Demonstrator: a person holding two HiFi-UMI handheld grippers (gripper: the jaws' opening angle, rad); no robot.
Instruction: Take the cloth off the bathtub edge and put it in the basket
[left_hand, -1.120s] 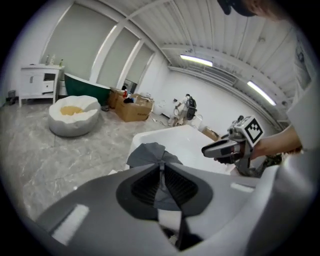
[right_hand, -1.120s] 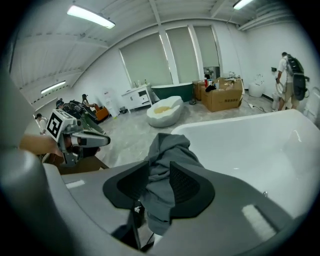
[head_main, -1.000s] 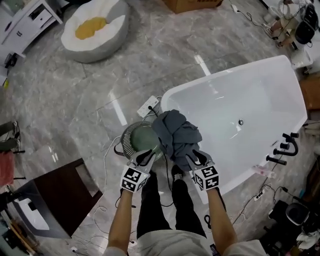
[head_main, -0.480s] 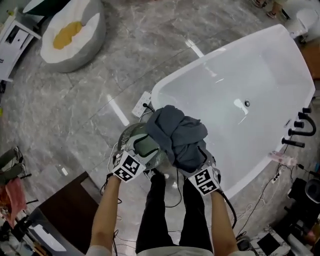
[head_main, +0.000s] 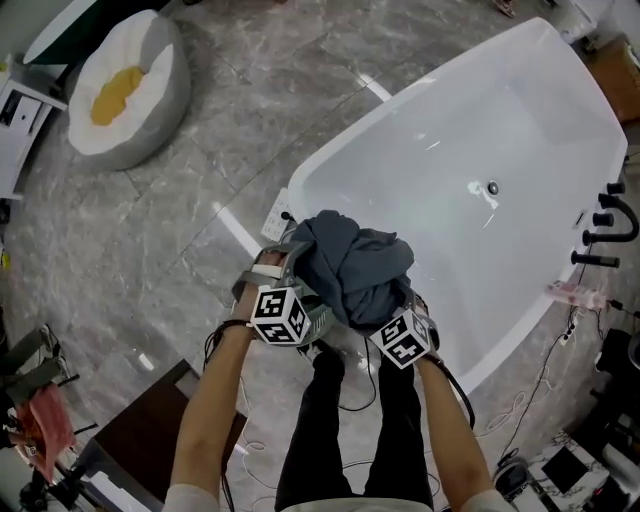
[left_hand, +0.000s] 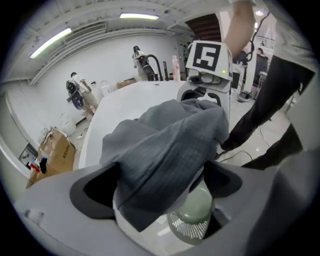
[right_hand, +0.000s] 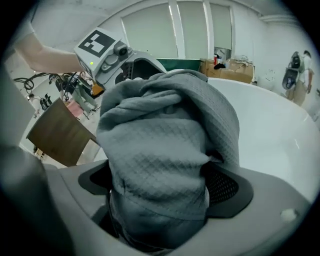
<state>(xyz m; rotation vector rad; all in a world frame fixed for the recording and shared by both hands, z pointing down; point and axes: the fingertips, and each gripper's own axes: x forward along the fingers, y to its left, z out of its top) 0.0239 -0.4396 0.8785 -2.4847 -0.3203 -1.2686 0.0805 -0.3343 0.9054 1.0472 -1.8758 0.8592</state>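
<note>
Cloth: dark grey waffle-weave cloth (head_main: 352, 272), bunched in a loose heap just beside the narrow end of the white oval bathtub (head_main: 450, 130); whether touching the tub rim, cannot tell.
Basket: round pale-green basket with a slatted wall (left_hand: 192, 220), just beside that same tub end, right under the cloth and mostly covered by it.
Left gripper (left_hand: 160, 187): at the cloth's side away from the tub, pointing steeply down; jaws spread wide, just been opening, a fold of cloth hanging between them without being pinched.
Right gripper (right_hand: 160, 187): close against the tub's outer wall, also pointing steeply down; jaws at full spread, just been opening, the cloth bulking loosely between them.
Power strip: white socket strip (head_main: 275, 215), on the grey marble floor (head_main: 250, 120) near the tub's narrow end.
Beanbag: white round beanbag with a yellow centre (head_main: 120, 90), well apart from the tub.
</note>
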